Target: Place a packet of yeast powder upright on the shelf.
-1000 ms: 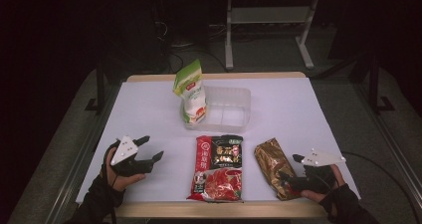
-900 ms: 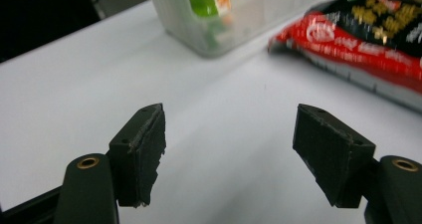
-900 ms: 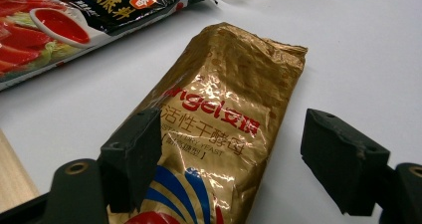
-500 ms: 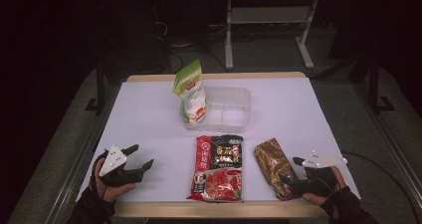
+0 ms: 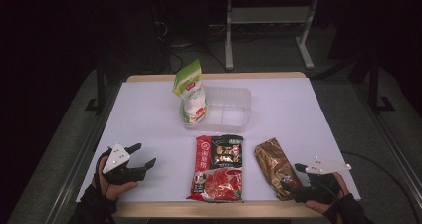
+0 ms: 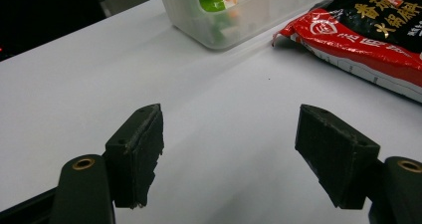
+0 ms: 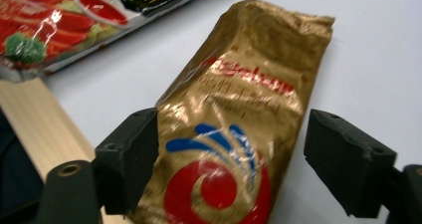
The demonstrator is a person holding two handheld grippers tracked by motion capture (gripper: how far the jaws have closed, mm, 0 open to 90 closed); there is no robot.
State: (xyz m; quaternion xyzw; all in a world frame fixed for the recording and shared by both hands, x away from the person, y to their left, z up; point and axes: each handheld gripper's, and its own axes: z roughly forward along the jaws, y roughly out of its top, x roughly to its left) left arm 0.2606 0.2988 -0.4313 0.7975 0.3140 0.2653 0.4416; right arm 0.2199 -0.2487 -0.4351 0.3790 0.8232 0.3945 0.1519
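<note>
Both your hands are sliding back toward the near bench [image 5: 149, 109] edge. Right gripper [image 7: 231, 169], jaws open, is straddling the gold packet [image 7: 239, 134]; closing off-centre risks slipping. Left gripper [image 6: 229, 154] is gaping empty.

Dim lab, white-topped table [image 5: 298, 114], metal frame [image 5: 268, 22], floor cables [image 5: 184, 59]

bright table, dark surroundings, slight blur
</note>
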